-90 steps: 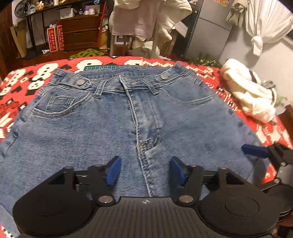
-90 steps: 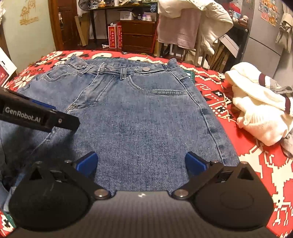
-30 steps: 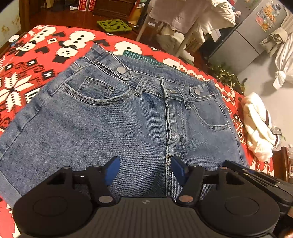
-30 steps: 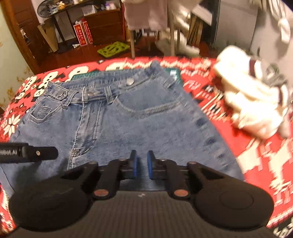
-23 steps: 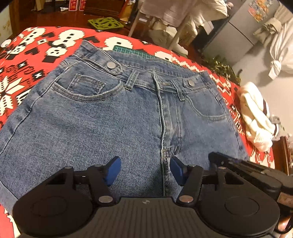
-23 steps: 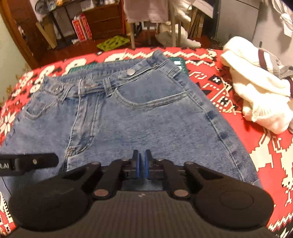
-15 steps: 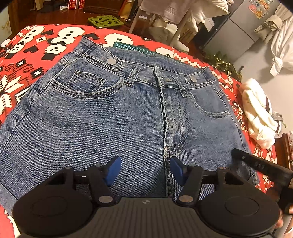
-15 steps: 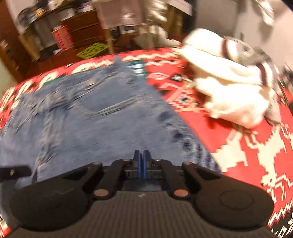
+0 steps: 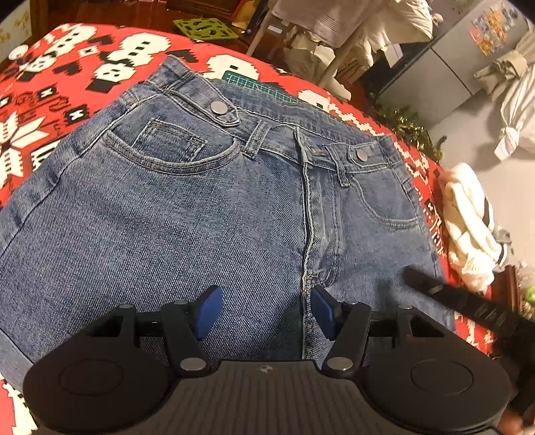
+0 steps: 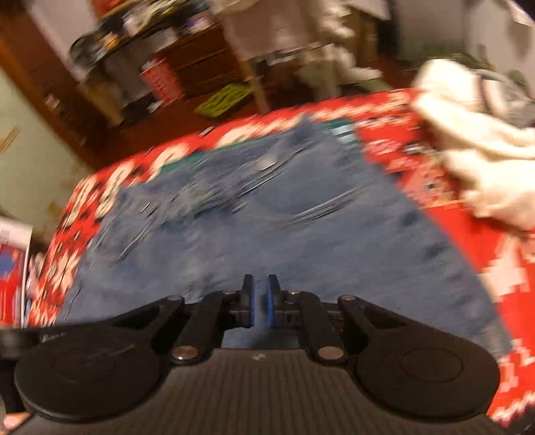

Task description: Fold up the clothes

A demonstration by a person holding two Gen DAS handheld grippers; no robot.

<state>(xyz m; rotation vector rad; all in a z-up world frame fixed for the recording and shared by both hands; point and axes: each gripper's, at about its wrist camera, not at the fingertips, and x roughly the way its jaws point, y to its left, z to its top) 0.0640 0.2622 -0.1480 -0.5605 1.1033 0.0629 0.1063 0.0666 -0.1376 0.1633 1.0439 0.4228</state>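
Blue jeans (image 9: 200, 217) lie flat, front side up, on a red patterned blanket (image 9: 50, 83), waistband at the far end. My left gripper (image 9: 264, 311) hovers open over the crotch seam, with nothing between its blue pads. The right gripper's black body (image 9: 468, 301) shows at the jeans' right edge. In the blurred right wrist view, the right gripper (image 10: 260, 301) is over the near part of the jeans (image 10: 301, 227). Its pads are almost together, only a thin slit apart, and hold nothing.
A crumpled white sweater (image 9: 468, 221) lies on the blanket to the right of the jeans, also in the right wrist view as the white sweater (image 10: 468, 160). A green cutting mat (image 9: 254, 83) peeks out beyond the waistband. A chair draped with clothes (image 9: 334, 26) stands behind the bed.
The right gripper closed from wide open and swung quickly, blurring its view; its pads now show a thin slit. The left gripper stayed open and drifted slightly over the jeans.
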